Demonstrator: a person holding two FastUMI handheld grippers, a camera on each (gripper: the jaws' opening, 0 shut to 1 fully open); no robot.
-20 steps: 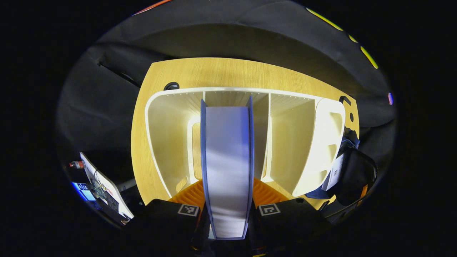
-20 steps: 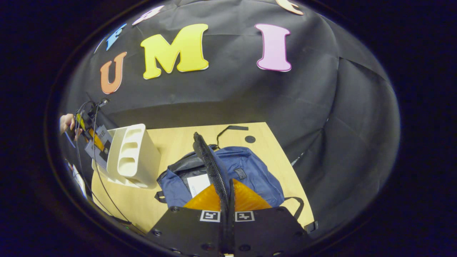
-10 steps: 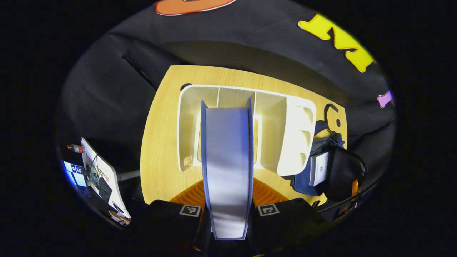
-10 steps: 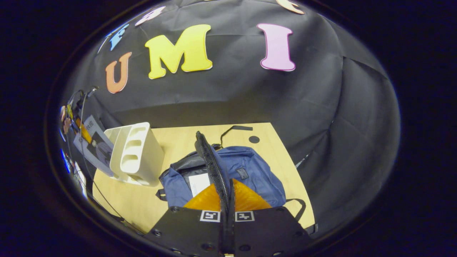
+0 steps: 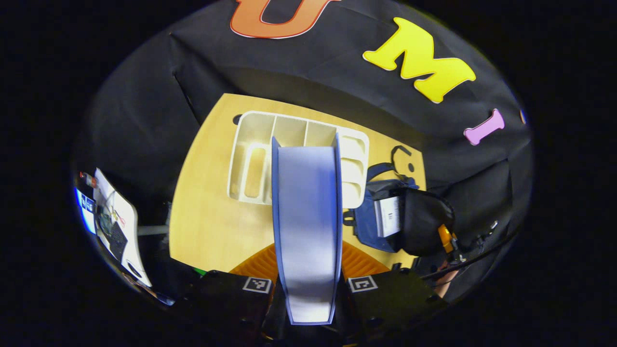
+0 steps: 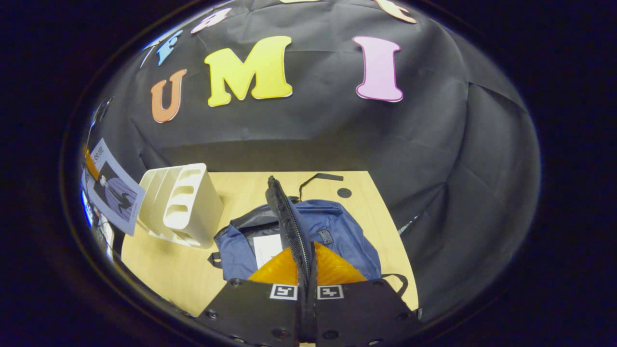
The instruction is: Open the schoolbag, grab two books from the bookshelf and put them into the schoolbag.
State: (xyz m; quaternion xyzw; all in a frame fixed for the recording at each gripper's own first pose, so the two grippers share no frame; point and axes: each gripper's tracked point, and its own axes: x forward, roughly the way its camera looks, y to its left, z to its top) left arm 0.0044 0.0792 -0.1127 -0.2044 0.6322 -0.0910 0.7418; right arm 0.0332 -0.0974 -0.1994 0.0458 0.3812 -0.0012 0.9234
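My left gripper (image 5: 307,262) is shut on a blue-covered book (image 5: 306,226), held edge-on high above the white bookshelf (image 5: 250,159) on the wooden table (image 5: 202,226). Right of the shelf lies the blue schoolbag (image 5: 368,224) with a white book (image 5: 388,217) inside. In the right gripper view my right gripper (image 6: 308,262) is shut on the bag's zipper flap (image 6: 288,224) and holds it up, so the schoolbag (image 6: 342,236) stands open with the white book (image 6: 266,248) showing. At the far left of that view, the lifted book (image 6: 114,193) hangs beside the bookshelf (image 6: 183,207).
A white board with wires and a screen (image 5: 113,226) stands left of the table. A black strap (image 6: 318,178) and a round hole (image 6: 344,193) lie on the table (image 6: 168,270) behind the bag. A hand (image 5: 446,279) shows below the bag's raised flap.
The left gripper has risen with the book, clear of the shelf, which now looks smaller and farther. The right gripper keeps the flap raised, nearly still.
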